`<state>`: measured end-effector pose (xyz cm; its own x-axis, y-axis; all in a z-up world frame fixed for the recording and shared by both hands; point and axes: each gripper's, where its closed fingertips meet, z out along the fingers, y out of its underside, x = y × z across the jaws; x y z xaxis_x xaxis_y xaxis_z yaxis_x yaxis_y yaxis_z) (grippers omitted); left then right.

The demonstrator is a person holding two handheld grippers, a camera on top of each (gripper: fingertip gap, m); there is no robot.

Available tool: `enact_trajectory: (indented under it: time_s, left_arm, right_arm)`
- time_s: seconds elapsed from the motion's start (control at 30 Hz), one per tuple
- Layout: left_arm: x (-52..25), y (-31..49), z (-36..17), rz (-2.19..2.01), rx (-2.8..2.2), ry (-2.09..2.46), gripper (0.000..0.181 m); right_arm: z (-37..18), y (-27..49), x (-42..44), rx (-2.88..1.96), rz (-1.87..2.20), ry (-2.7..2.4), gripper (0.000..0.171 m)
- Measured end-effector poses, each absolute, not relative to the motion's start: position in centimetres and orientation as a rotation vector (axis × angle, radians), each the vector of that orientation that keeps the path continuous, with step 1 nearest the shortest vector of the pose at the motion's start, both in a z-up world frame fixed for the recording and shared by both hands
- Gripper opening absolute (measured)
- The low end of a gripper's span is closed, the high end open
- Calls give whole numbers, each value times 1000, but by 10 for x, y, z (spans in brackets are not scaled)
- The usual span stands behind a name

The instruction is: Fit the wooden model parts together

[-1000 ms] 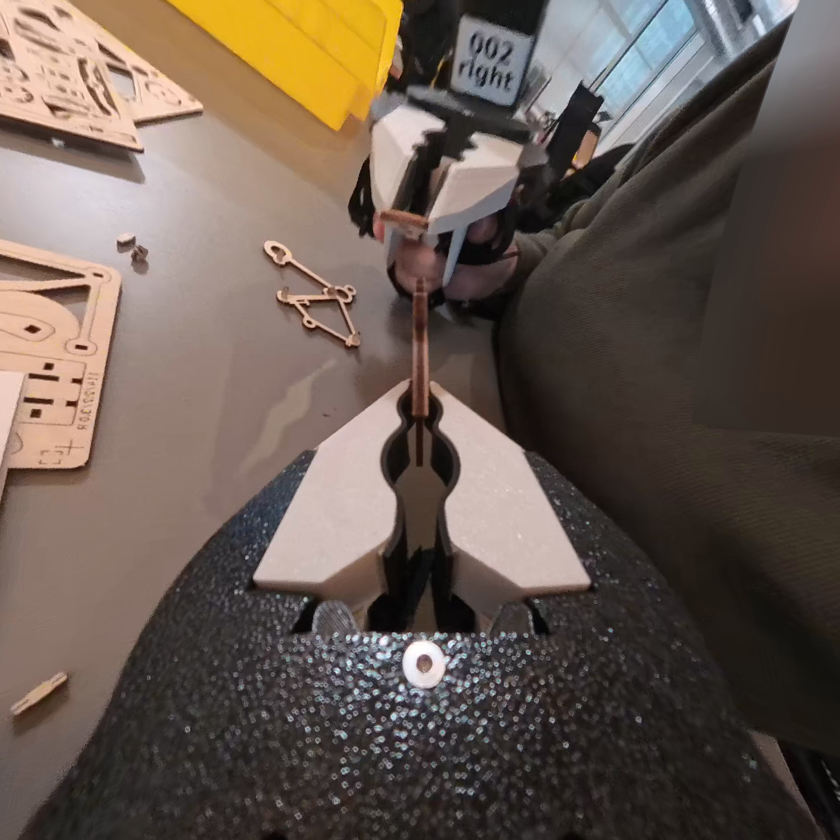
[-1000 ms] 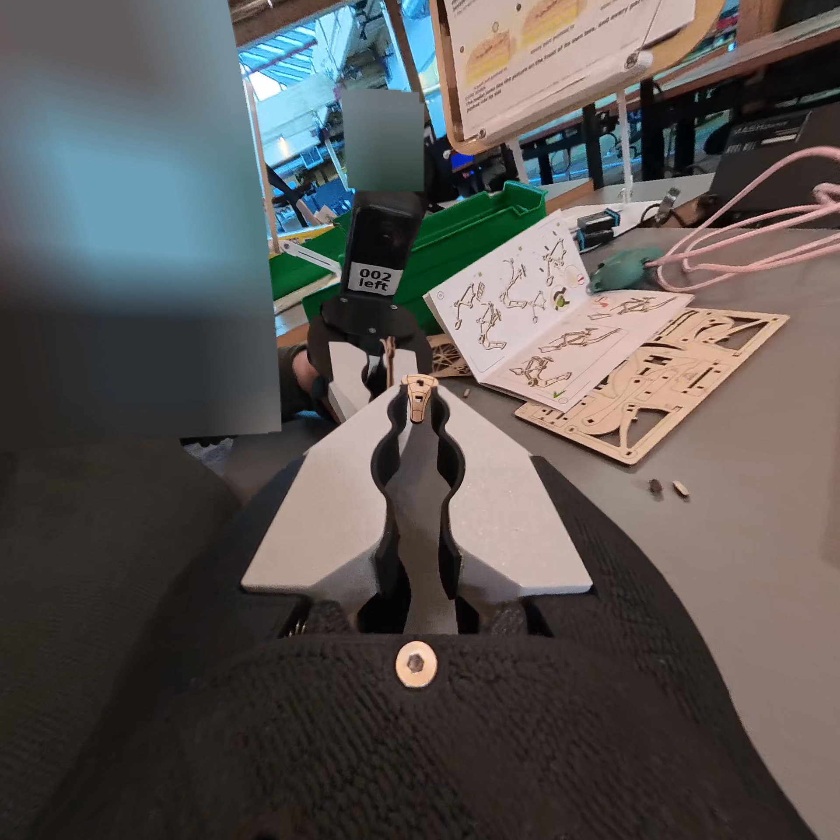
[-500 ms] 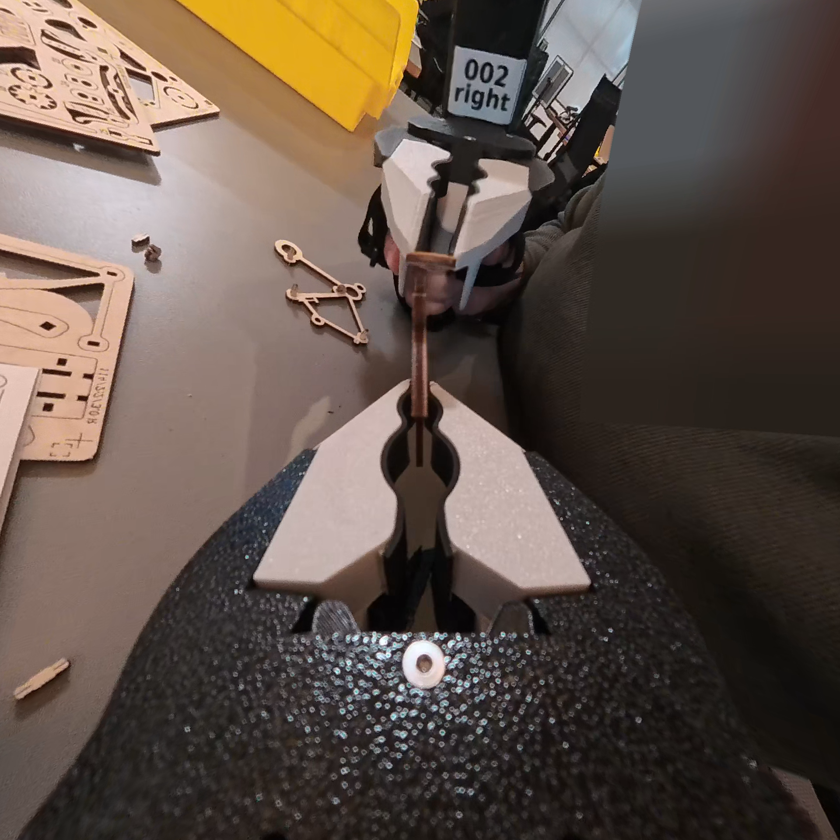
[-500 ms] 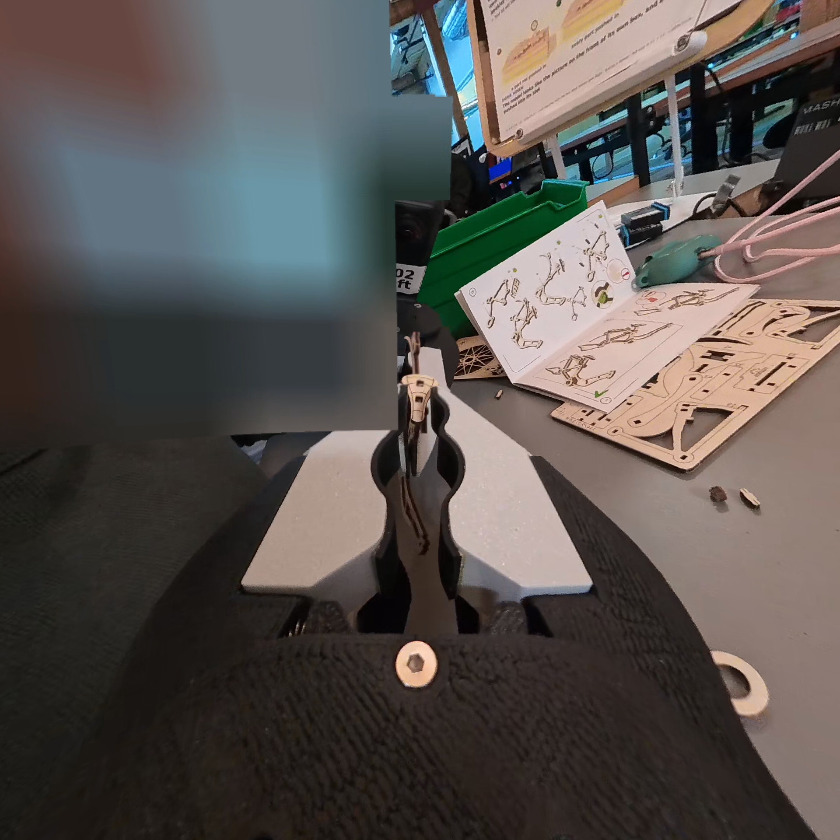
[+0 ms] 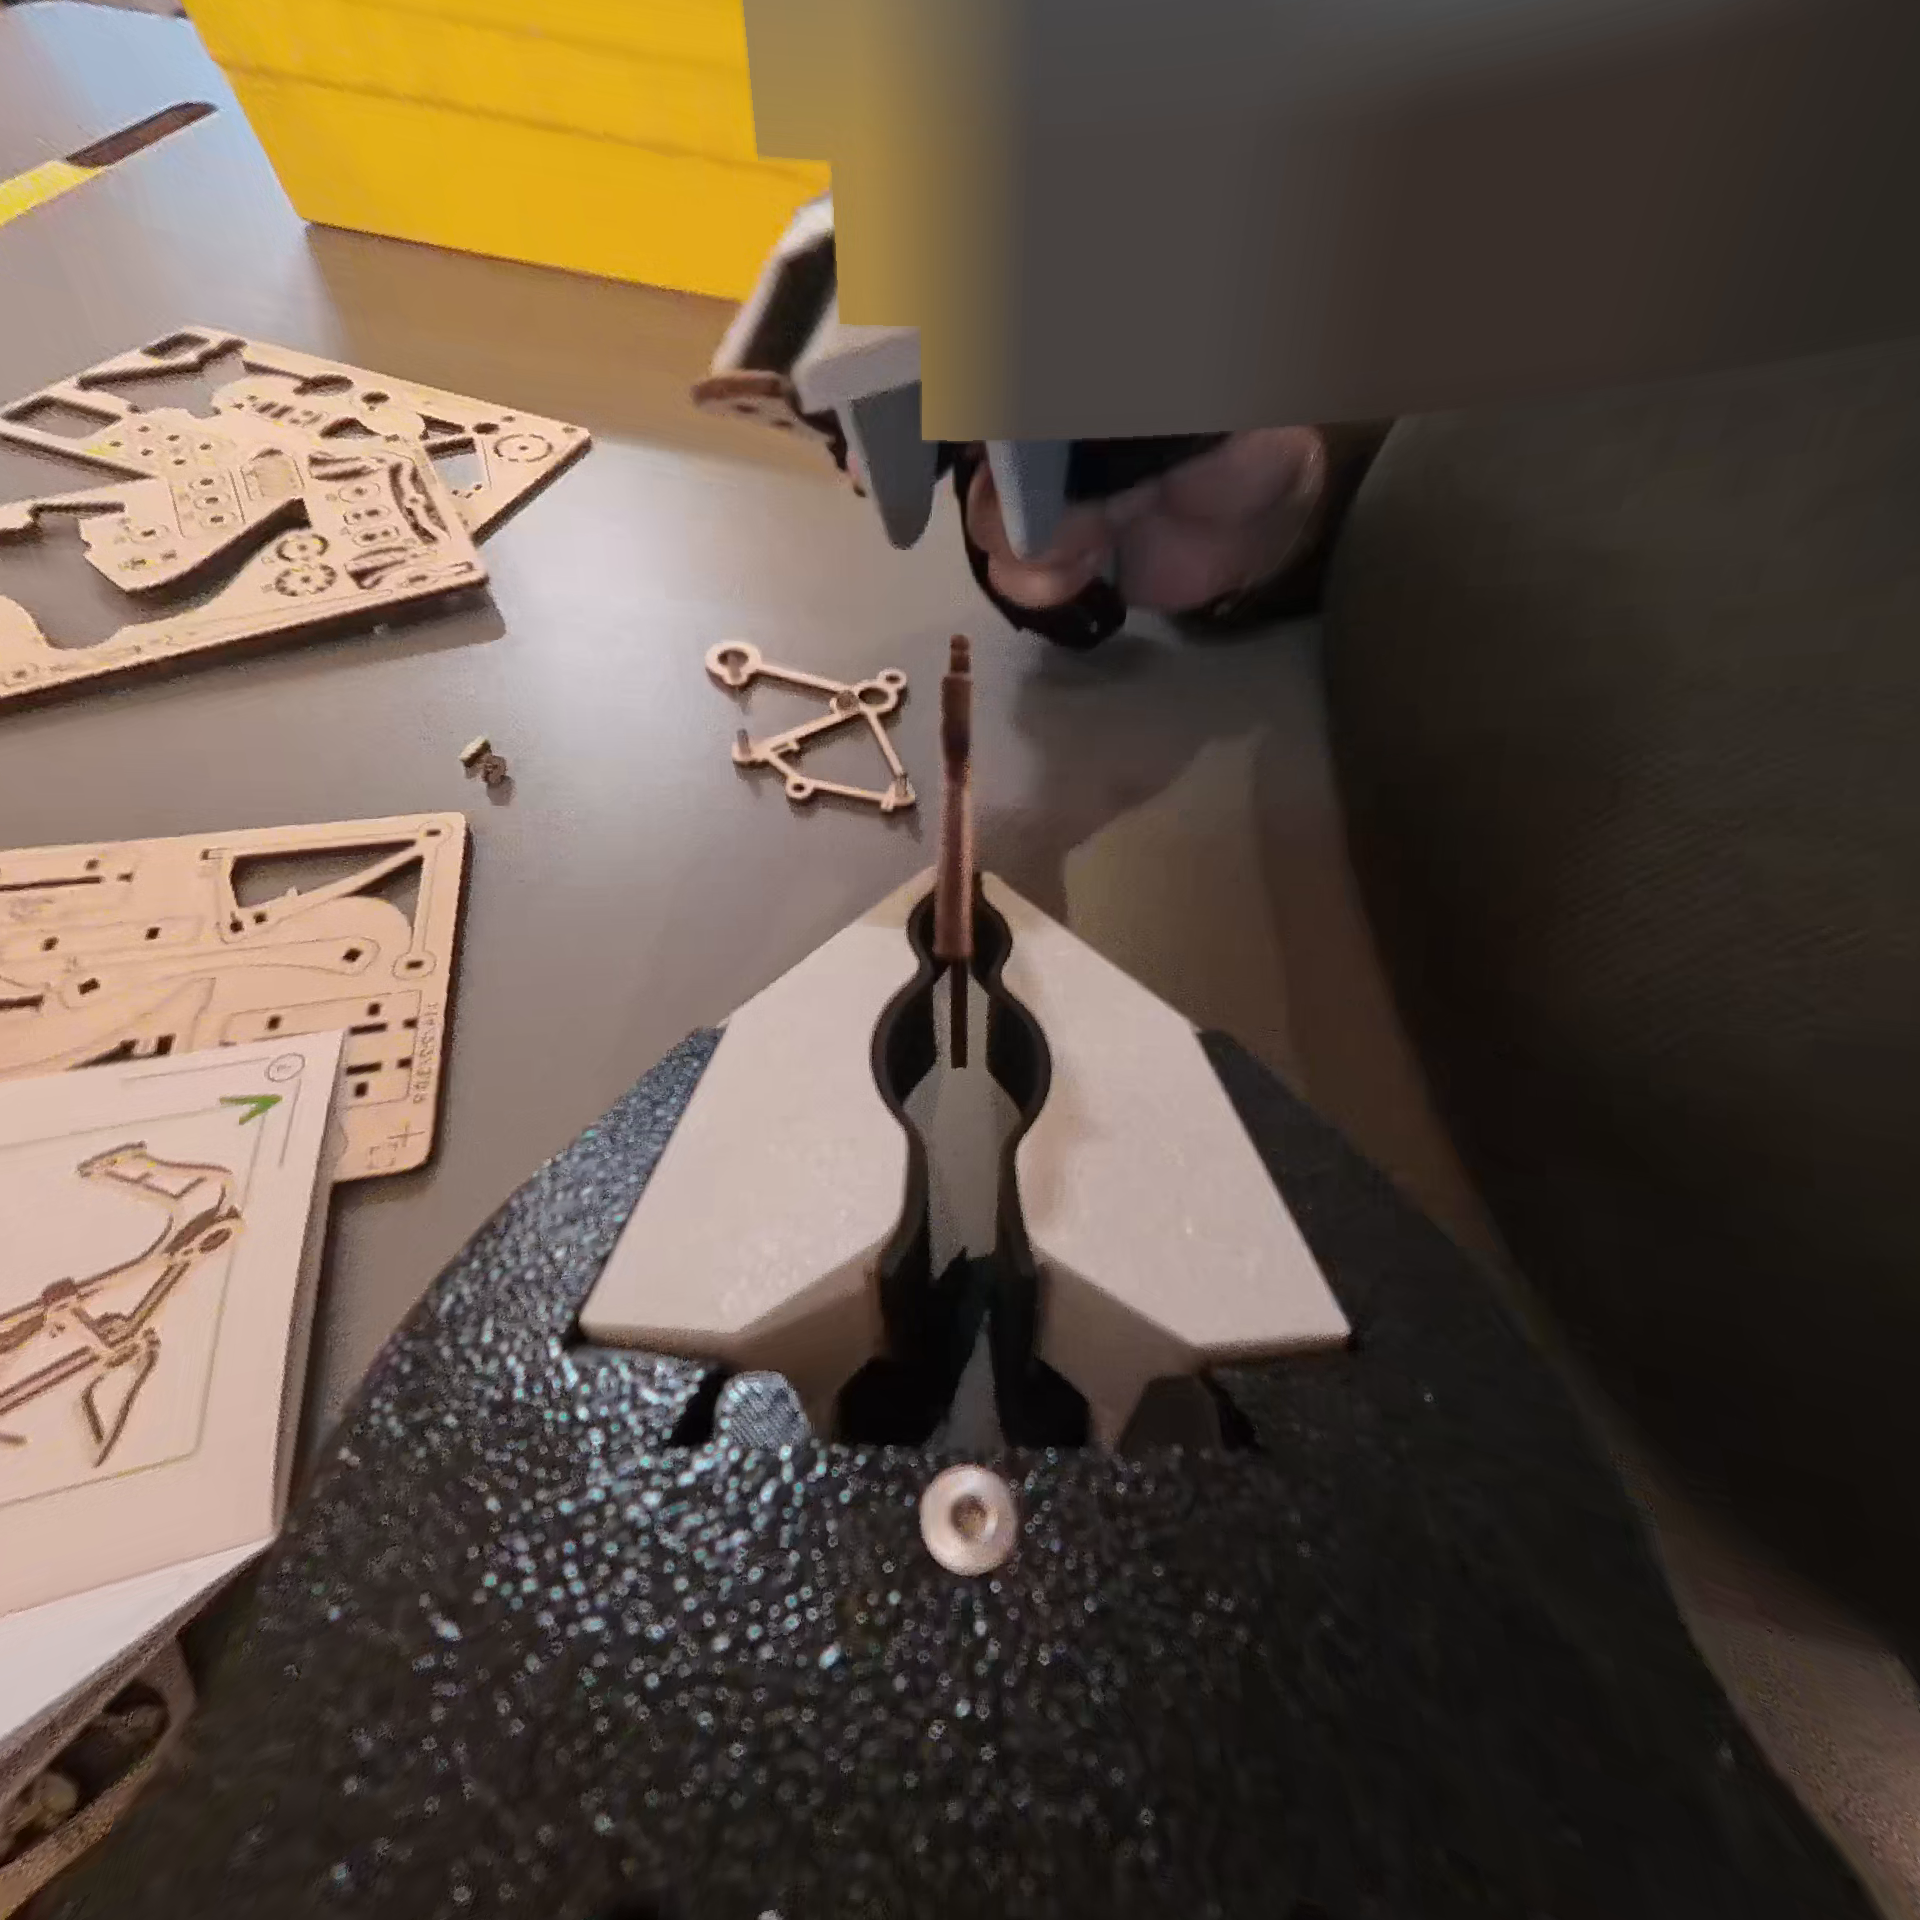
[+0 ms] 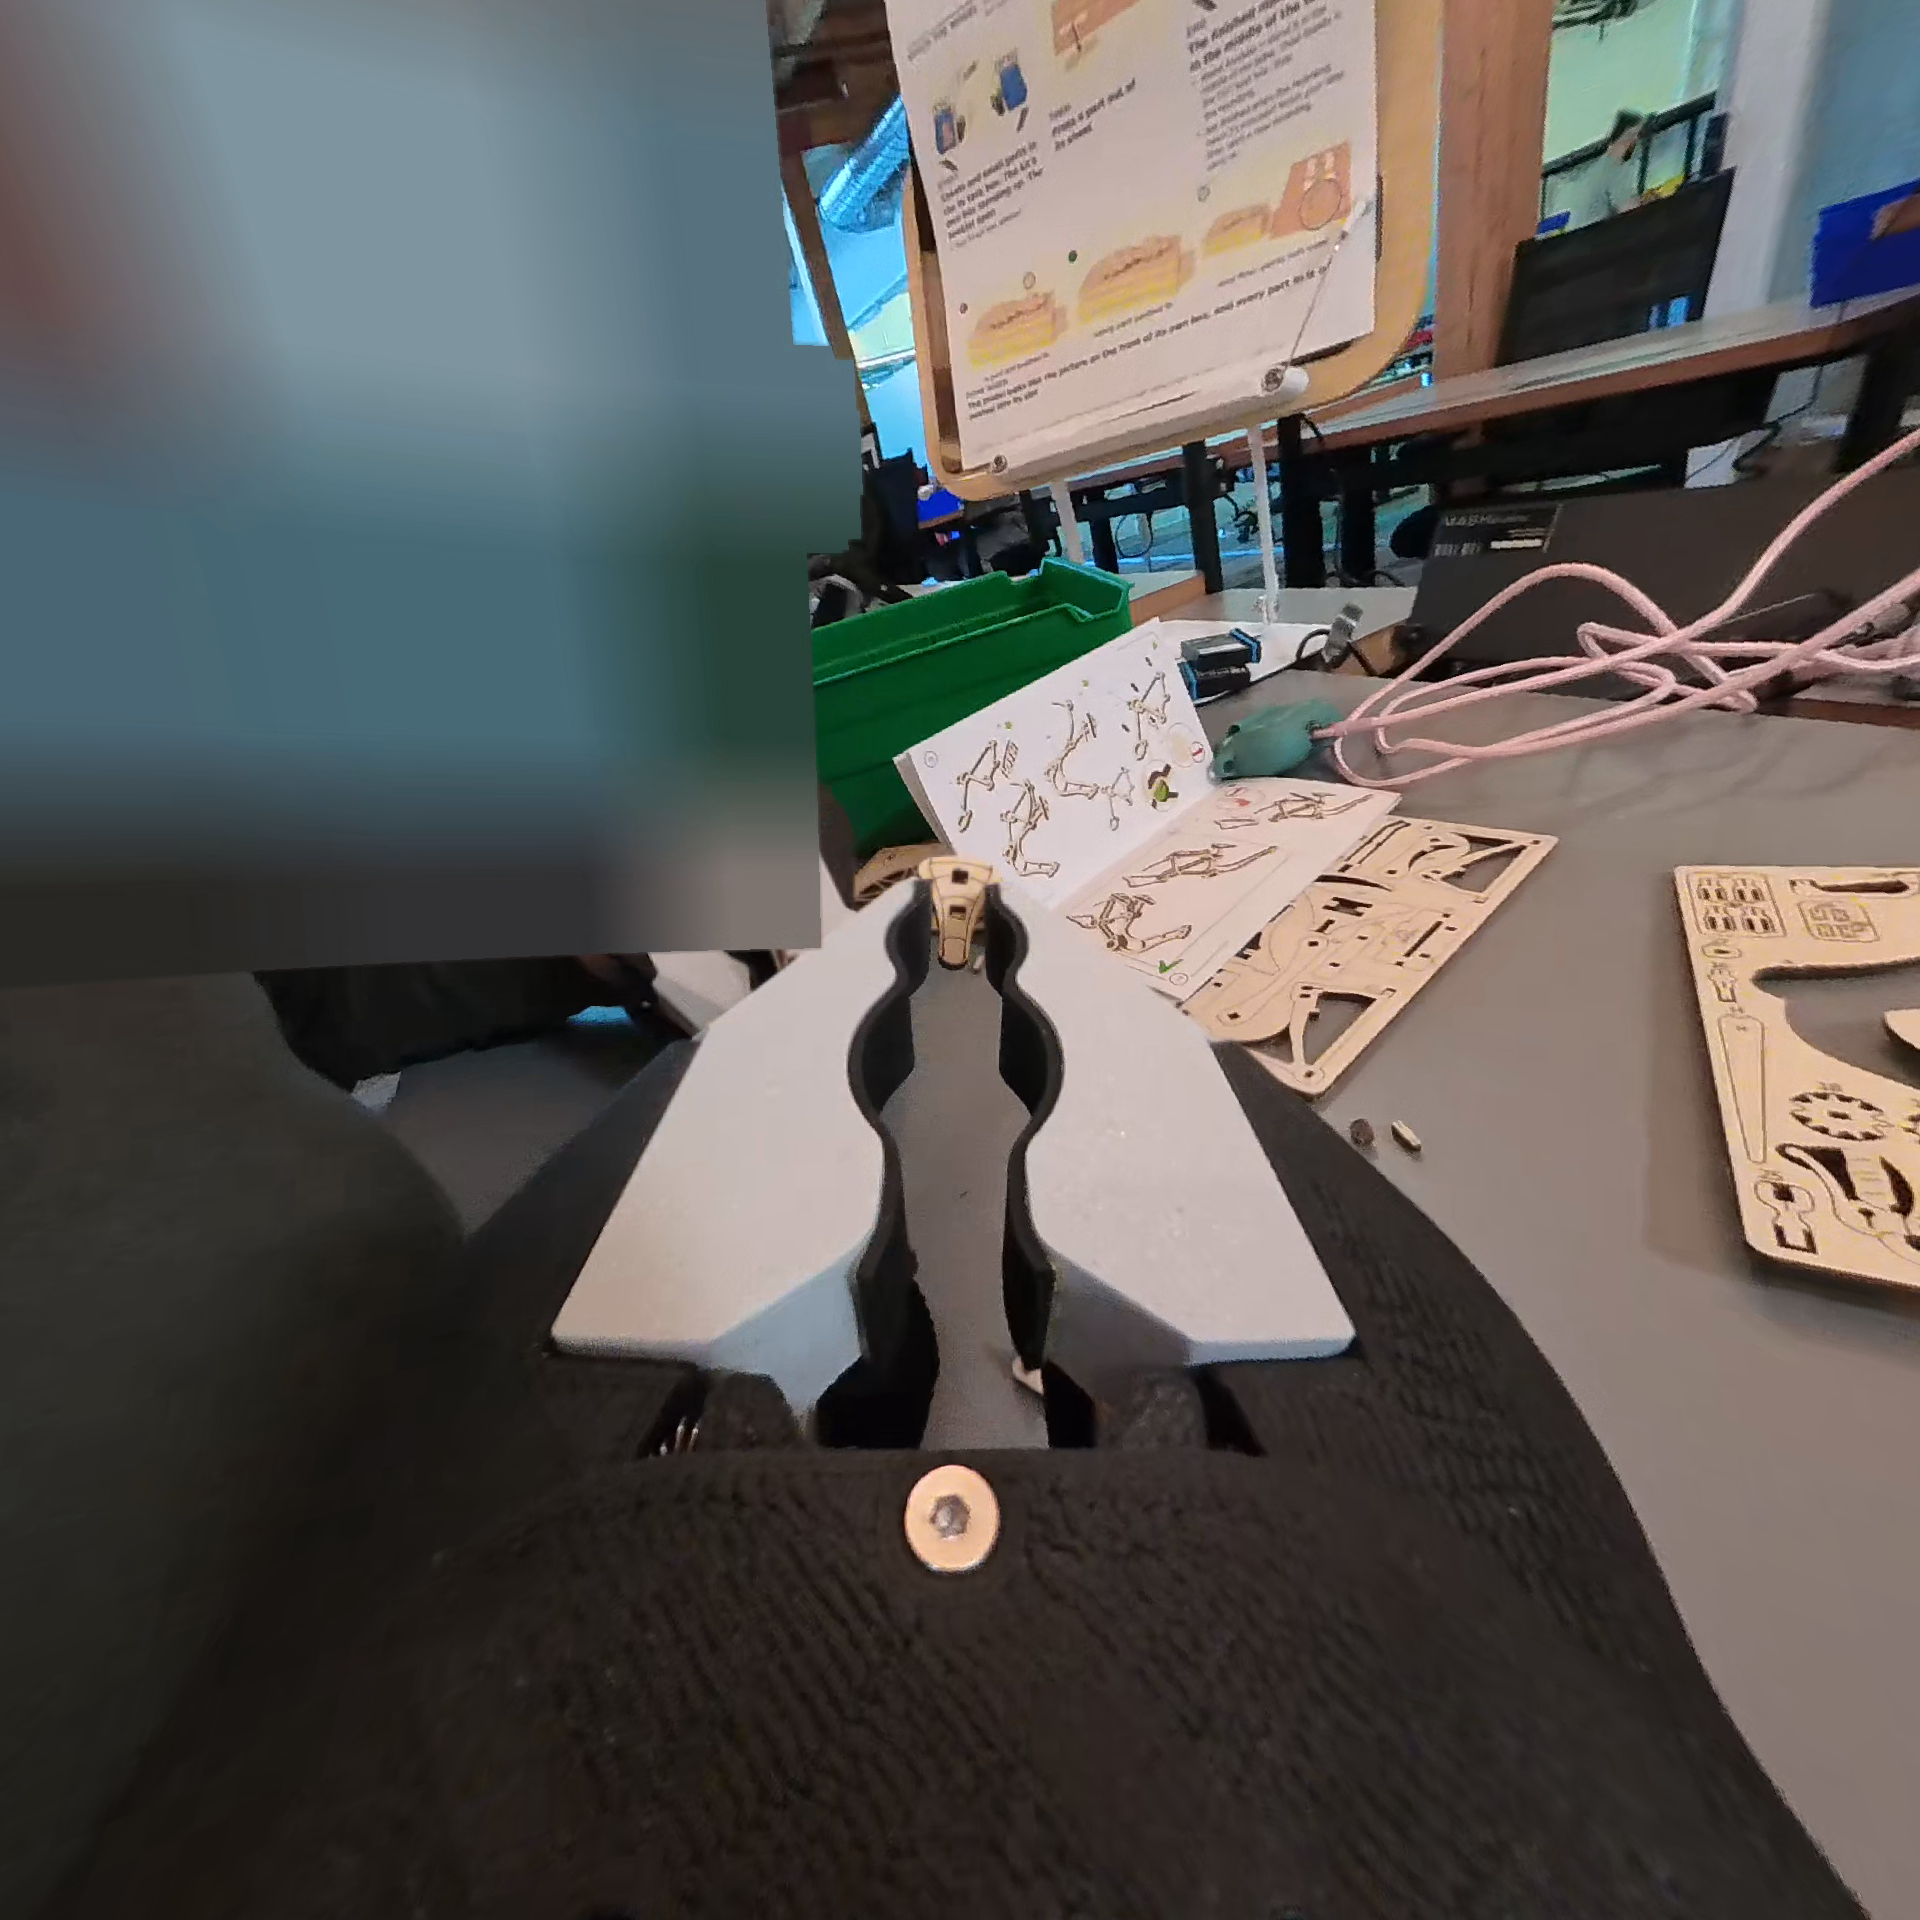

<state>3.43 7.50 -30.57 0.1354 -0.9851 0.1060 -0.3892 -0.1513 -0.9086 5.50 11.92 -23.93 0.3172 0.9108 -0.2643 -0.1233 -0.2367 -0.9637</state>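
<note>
Both jaws are pinched onto parts: the left gripper [image 5: 954,914] clamps a thin brown wooden strut [image 5: 956,790] edge-on, pointing to 12 o'clock; the right gripper [image 6: 956,914] nips a small pale wooden fitting [image 6: 958,914]. These 2 pieces look apart, so joining remains. A loose triangular wooden linkage [image 5: 821,732] at 11 o'clock probably waits too.

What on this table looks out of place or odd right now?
Nothing looks damaged or spilled. Two tiny wooden scraps lie loose on the table by the part sheets, and a small linked assembly lies loose too. Both tongs grip thin wooden parts.
</note>
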Motion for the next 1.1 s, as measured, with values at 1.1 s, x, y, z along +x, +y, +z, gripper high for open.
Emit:
enact_trajectory:
  time_s: [1.1]
  left_arm:
    - [45,59,-306,-1165,-1706,1335,0]
  right_arm:
    - [-258,78,30,-1455,1414,-1073,8]
